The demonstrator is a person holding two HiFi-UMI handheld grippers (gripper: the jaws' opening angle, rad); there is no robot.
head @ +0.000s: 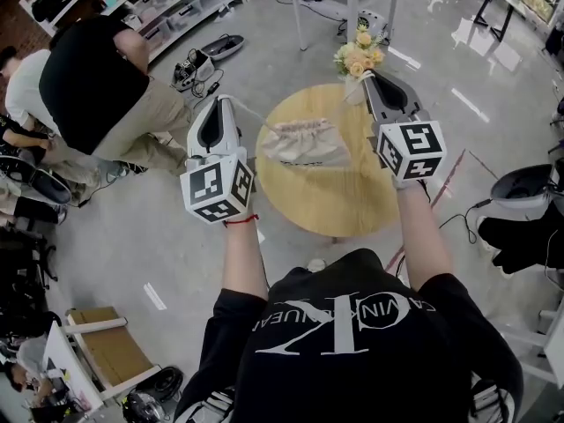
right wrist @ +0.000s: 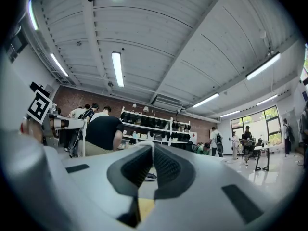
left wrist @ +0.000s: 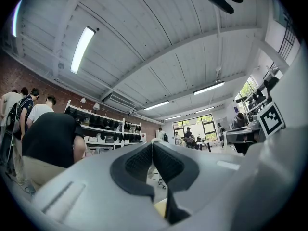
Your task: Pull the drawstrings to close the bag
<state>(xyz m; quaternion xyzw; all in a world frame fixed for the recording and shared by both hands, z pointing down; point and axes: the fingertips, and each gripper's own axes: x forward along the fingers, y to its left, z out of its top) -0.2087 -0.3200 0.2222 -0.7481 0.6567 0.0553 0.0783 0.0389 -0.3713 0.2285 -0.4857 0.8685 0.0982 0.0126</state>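
The cloth bag sat on the round wooden bench, on the half farther from the person, its mouth gathered into tight folds. The left drawstring ran taut from the folds out to the left gripper, whose jaws were closed on it. The right gripper was held on the bag's other side, its jaws clamped together with a pale bit of the right drawstring showing at their tips. A bunch of flowers stood at the bench's far edge, beside the right gripper. A person in a black shirt was bent over, well apart to the left.
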